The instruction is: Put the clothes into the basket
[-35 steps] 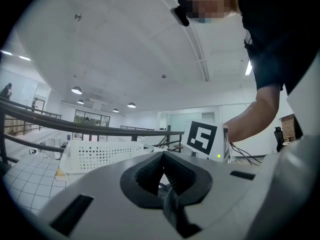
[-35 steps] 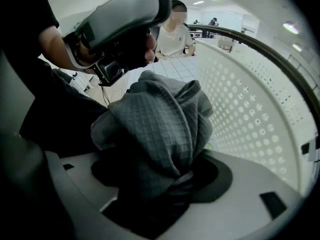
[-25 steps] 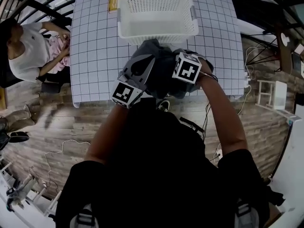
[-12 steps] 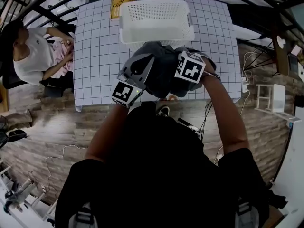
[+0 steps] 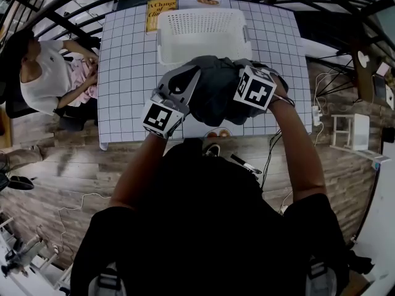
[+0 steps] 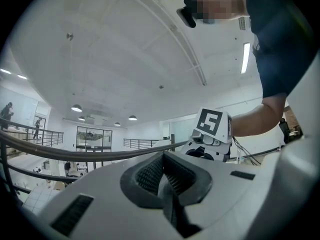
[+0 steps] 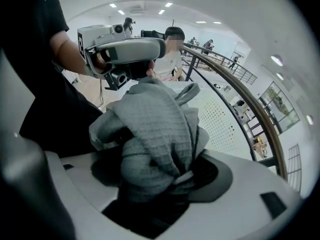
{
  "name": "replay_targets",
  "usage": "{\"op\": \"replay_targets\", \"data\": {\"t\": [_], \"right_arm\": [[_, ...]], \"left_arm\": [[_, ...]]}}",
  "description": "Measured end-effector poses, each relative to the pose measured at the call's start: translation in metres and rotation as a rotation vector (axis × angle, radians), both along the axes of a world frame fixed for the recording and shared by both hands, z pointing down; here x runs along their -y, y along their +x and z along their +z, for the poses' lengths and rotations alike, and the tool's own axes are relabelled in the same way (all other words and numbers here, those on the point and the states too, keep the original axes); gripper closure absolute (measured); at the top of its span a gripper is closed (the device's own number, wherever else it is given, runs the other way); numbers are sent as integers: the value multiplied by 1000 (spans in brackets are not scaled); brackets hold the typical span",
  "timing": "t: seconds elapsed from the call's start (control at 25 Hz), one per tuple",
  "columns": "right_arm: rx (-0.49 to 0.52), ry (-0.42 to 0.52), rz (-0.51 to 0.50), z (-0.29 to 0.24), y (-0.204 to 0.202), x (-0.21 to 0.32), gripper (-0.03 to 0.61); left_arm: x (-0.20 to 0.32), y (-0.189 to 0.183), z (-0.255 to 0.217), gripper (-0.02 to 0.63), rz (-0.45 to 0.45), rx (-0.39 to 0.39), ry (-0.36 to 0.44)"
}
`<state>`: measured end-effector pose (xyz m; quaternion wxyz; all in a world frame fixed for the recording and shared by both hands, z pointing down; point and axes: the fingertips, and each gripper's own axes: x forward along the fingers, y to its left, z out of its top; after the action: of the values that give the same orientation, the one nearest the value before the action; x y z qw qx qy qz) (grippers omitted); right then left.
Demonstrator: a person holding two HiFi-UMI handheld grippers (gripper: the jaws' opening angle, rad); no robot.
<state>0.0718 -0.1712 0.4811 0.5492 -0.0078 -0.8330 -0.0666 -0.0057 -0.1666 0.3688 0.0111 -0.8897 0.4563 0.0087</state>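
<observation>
**Grey garment held by both grippers, just short of the basket**

Head view: the left gripper (image 5: 192, 78) and the right gripper (image 5: 242, 106) sit close together over the near half of the gridded table (image 5: 129, 73). A bundled grey garment (image 5: 216, 94) is bunched between them. From this view it cannot be told whether its lowest folds touch the table.

Left gripper view: the ribbed pads are drawn in on a thin dark fold of the garment (image 6: 170, 204), which runs back between them towards the camera. The jaws read as clamped on that fold. The right gripper's marker cube shows just beyond.

Right gripper view: the jaws are closed around a thick wad of the waffle-knit cloth (image 7: 155, 129), which fills the gap between them. The cloth rises from there to the left gripper above.

The white perforated basket (image 5: 185, 53) stands upright at the far side of the table. The garment is outside it, and in the head view its far edge overlaps the basket's near wall.

A yellow book (image 5: 160, 11) lies at the table's far left corner, beside the basket. A seated person (image 5: 43, 79) is off the table's left side
</observation>
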Motion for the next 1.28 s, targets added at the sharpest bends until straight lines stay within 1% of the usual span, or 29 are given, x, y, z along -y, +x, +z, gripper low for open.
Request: {"op": "replay_targets", "data": {"t": [0.32,0.4,0.76,1.04,1.28], "right_arm": [[-7,60,-24,-26,-13,31,229],[0,68,-28,-29,-17,37,229],[6,89,-49,-41,-32,68,229],[11,122,-51,-54,-44,100,229],[11,146,-60,-51,-56,127,229]], "left_arm": [[19,-12,-14,611,-20,5,27],[24,-15,-16,611,-23,14,34],[52,-29,-26,611,-49,0,38],[78,-37,-36,611,-57,19,61],[98,-47,-34,611,-67,15,59]]}}
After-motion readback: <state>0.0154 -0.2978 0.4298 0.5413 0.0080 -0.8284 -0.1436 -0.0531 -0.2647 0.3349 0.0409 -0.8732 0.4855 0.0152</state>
